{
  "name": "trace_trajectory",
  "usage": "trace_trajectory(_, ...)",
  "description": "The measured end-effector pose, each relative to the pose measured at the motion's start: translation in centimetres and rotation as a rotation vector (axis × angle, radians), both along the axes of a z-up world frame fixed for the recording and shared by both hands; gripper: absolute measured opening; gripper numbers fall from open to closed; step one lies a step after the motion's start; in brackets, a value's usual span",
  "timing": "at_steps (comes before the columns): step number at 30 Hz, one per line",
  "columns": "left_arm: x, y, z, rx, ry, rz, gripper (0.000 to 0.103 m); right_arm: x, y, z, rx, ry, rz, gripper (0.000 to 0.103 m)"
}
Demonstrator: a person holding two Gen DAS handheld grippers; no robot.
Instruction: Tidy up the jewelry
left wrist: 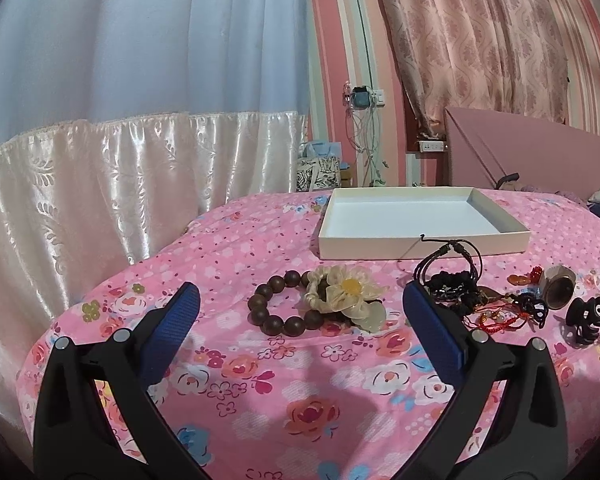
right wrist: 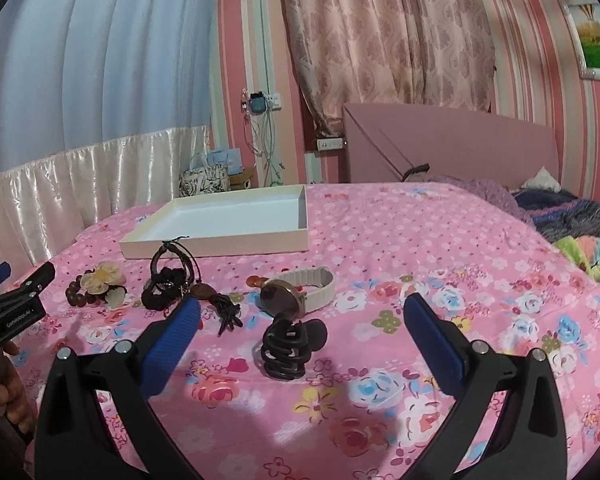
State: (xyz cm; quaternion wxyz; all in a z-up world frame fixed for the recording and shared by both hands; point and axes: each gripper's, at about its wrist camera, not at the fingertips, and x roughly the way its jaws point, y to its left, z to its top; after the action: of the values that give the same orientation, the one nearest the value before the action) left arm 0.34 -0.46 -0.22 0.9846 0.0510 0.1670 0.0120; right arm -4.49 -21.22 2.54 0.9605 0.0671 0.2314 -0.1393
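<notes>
Ahead, we saw wooden bead bracelet [left wrist: 286,306] centred beyond left tongs [left wrist: 300,308], hair claw [right wrist: 286,350] beyond right tongs [right wrist: 300,316]; both wide open, empty; white tray [left wrist: 420,246] toward bed's far edge.

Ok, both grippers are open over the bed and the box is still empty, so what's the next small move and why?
Probably ease the right gripper forward and down around the black hair claw clip. It lies nearest, almost centred between the open jaws, apart from the watch and the tangled cords. The white box holds nothing yet. The left gripper could take the wooden bead bracelet afterwards.
</notes>
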Motion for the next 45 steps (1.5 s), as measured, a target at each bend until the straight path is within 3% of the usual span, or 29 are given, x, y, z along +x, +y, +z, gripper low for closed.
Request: trace_trajectory(45, -0.08, -0.04, -0.11, -0.003, -0.007, 0.008, 0.1, 0.27, 0.58, -0.21, -0.032, 0.03, 0.0, 0.101)
